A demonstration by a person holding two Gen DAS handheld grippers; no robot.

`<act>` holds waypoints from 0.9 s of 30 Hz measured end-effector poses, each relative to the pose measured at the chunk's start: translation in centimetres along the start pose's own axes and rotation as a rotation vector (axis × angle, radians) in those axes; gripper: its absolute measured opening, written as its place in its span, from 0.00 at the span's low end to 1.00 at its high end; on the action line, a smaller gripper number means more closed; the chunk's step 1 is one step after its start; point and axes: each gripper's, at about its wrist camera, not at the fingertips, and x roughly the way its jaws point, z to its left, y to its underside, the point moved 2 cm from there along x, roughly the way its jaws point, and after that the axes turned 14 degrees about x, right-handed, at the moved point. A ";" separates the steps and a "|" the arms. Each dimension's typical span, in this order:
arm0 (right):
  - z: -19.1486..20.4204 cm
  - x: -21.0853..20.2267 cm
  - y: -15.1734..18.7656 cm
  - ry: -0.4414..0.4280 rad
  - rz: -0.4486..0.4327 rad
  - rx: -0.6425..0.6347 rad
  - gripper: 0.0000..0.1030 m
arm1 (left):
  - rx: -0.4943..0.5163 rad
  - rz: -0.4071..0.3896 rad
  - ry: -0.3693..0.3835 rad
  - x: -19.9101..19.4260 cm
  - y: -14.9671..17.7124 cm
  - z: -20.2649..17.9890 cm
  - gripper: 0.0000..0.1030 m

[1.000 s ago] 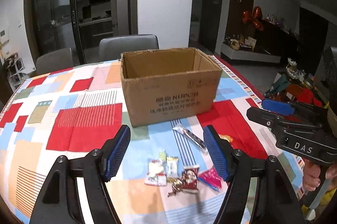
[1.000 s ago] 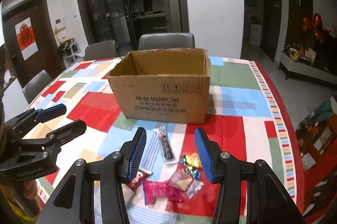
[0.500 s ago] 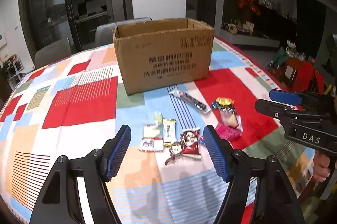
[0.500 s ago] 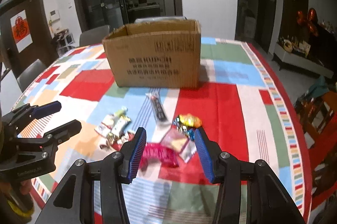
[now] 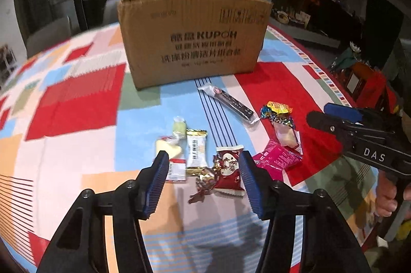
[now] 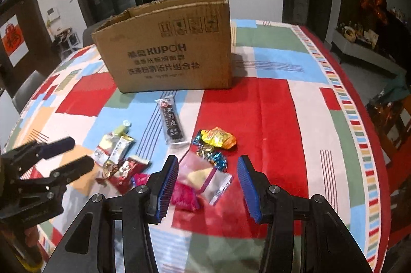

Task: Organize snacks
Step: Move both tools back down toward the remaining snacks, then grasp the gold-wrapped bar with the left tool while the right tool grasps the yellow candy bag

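Note:
An open cardboard box (image 5: 191, 35) stands on the patchwork tablecloth; it also shows in the right wrist view (image 6: 169, 52). Several small snack packets lie in front of it. My left gripper (image 5: 203, 165) is open and empty, low over a red packet (image 5: 229, 172), a gold-and-white packet (image 5: 196, 151) and a white packet (image 5: 171, 157). My right gripper (image 6: 208, 171) is open and empty above a clear packet (image 6: 205, 176) and a pink packet (image 6: 183, 197). A long dark bar (image 6: 171, 121) and a yellow packet (image 6: 218, 138) lie nearer the box.
The table's right edge (image 6: 382, 144) has a red striped border. Grey chairs (image 5: 51, 34) stand behind the table, one at the left (image 6: 23, 93). Furniture and clutter (image 5: 364, 77) sit past the right edge.
Both grippers have come down and forward toward the snack pile, which now lies between their fingers. Both stay open. The snacks and box have not moved.

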 end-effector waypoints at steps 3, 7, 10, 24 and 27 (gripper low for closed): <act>-0.2 1.0 -0.8 -0.009 0.014 -0.011 0.47 | -0.030 0.032 0.022 1.5 -0.4 0.2 0.47; -0.6 2.4 -1.7 -0.010 0.025 -0.009 0.47 | -0.067 0.065 0.055 3.4 -0.8 0.5 0.41; -0.9 3.7 -2.1 -0.020 0.050 -0.006 0.47 | -0.079 0.082 0.063 4.5 -0.9 0.6 0.39; -1.5 7.4 -2.2 -0.020 0.105 0.015 0.40 | -0.107 0.118 0.067 7.0 -0.9 1.2 0.35; -1.7 7.9 -2.3 -0.034 0.115 0.029 0.40 | -0.112 0.123 0.074 7.4 -0.8 1.1 0.34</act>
